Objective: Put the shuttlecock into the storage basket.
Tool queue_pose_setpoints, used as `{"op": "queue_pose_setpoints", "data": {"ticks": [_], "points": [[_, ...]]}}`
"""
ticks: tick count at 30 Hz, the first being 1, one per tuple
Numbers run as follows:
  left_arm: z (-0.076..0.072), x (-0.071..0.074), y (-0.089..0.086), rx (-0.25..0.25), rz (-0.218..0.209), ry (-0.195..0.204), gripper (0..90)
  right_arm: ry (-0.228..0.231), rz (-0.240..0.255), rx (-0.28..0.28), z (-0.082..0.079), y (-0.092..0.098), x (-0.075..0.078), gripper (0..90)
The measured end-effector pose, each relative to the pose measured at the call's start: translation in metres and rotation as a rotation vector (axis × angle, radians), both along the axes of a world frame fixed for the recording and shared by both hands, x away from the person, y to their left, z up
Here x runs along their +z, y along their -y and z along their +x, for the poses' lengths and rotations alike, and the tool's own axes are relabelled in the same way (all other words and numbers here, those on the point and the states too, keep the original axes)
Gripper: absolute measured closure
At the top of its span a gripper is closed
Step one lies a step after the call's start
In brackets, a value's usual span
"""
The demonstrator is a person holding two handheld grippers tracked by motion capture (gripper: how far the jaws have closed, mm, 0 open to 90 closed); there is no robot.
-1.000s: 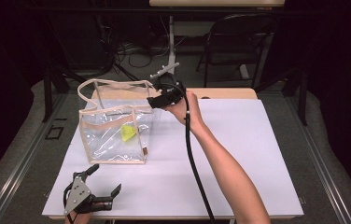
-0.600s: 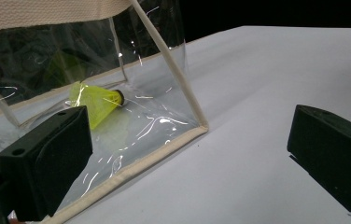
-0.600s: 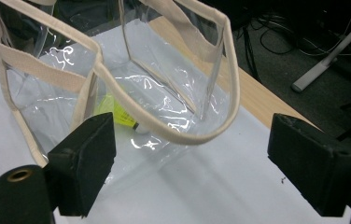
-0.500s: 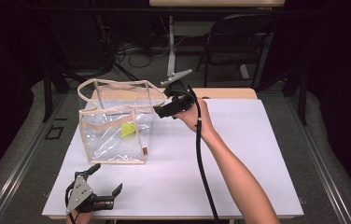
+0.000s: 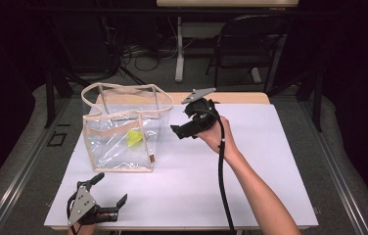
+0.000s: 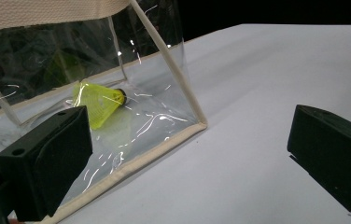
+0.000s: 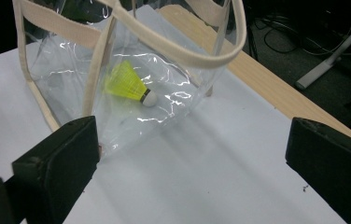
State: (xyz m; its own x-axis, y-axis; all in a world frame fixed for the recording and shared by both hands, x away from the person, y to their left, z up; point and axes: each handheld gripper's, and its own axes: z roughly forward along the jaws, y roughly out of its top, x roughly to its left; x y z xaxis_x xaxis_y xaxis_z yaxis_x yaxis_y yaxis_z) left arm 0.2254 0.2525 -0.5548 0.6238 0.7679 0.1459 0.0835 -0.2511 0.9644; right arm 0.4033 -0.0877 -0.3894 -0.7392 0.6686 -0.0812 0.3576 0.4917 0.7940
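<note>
Right gripper (image 5: 178, 131) is held just right of the clear bag (image 5: 123, 132), jaws just opened wide, nothing gripped or touched. Left gripper (image 5: 111, 192) is parked at the worktop's near-left corner, jaws spread, empty. Yellow shuttlecock (image 5: 133, 138) is seen lying on the bag floor, left-centre of worktop.

In the high view the shuttlecock (image 5: 134, 138) reads as a small yellow blot behind the glare on the clear bag (image 5: 118, 147), its cork end too small to tell. The left gripper (image 5: 109, 196) sits at the bench's seven o'clock corner, and the hand holding it is cut off by the bottom edge. In the left gripper view the bag's top and left side run past the picture's edge, and one black jaw covers its near lower corner and part of the shuttlecock's skirt. In the right gripper view both handles are cut off at twelve o'clock, and a cream strap crosses beside the shuttlecock's skirt.
</note>
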Motion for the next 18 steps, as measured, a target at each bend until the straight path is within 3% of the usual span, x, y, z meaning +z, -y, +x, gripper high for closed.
{"op": "queue_pose_setpoints", "data": {"ticks": [6,18], "points": [[0.0,0.0,0.0,-0.001,0.006,0.001,0.1,-0.003,-0.002,0.0,-0.013,0.013,-0.011,0.0],[0.0,0.0,0.0,0.0,0.005,0.002,0.1,0.005,0.048,-0.002,-0.037,0.038,-0.027,0.0]]}}
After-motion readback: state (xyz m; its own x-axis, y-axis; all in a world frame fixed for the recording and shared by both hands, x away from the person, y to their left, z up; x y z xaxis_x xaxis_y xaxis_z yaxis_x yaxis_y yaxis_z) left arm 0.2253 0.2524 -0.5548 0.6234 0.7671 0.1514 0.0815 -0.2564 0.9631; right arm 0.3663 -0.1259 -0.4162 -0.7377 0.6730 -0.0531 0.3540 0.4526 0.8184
